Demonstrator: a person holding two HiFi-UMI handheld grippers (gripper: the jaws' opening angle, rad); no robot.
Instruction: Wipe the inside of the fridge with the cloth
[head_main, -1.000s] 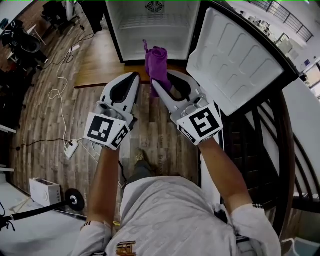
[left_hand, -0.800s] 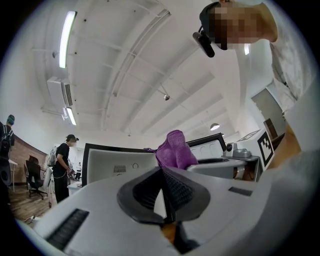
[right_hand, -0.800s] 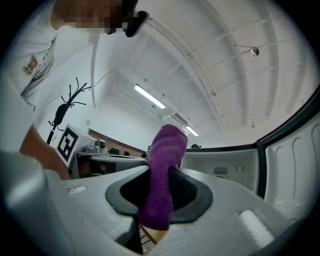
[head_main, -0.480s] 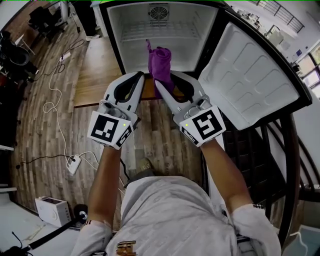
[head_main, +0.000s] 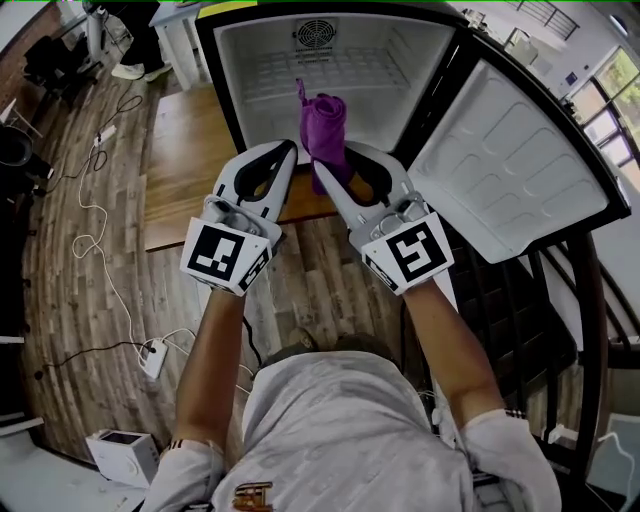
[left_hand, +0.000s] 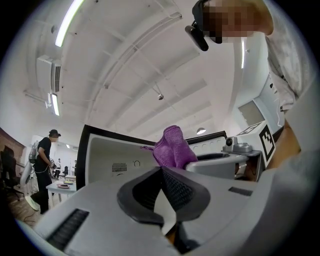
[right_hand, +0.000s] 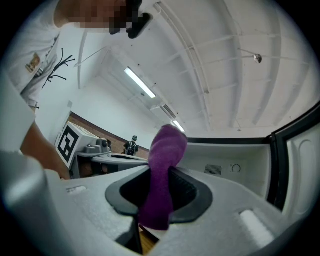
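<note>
The right gripper (head_main: 333, 168) is clamped on a purple cloth (head_main: 322, 122), which stands upright just in front of the open fridge (head_main: 262, 50). Just to its left, the left gripper (head_main: 284, 152) has its jaws pressed together, holding nothing.

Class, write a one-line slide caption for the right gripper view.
Right gripper shut on a purple cloth, facing the open fridge.

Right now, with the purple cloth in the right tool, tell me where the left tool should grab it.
Judging by its pose, take the bunched upper end of the cloth, which stands upright and free above the right tool; the lower part is pinched there. Come in with the left tool from the cloth's left.
</note>
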